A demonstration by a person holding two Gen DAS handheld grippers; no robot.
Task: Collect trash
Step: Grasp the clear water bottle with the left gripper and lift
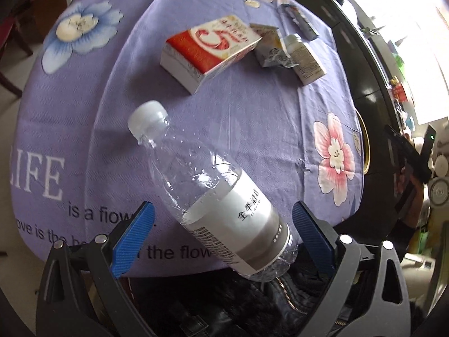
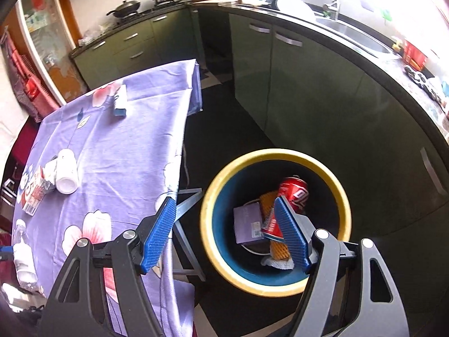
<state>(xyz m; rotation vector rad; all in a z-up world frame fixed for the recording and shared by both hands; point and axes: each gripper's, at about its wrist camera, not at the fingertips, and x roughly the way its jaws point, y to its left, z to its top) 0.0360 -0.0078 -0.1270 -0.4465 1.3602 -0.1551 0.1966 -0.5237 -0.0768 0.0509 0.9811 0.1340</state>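
**Bottle between your left claw's pads, bin under your right**

Your left claw [image 1: 221,236] is spread wide, with a clear plastic bottle [image 1: 213,193] lying slantwise between its blue pads [image 1: 133,241]; neither pad touches it. The bottle's white cap points away from you, and its base overhangs the near edge of the bench [image 1: 252,118], which wears a purple flowered cloth. Farther along the cloth lie a red and white box [image 1: 210,53], a crumpled wrapper [image 1: 270,52] and a small white bottle [image 1: 304,56].

Your right claw [image 2: 226,231] is also spread and grips nothing. It hangs over a yellow-rimmed bin [image 2: 276,283] on the floor beside the bench. Inside the bin lie a red can [image 2: 294,192], a purple box [image 2: 248,224] and an orange wrapper [image 2: 268,199].
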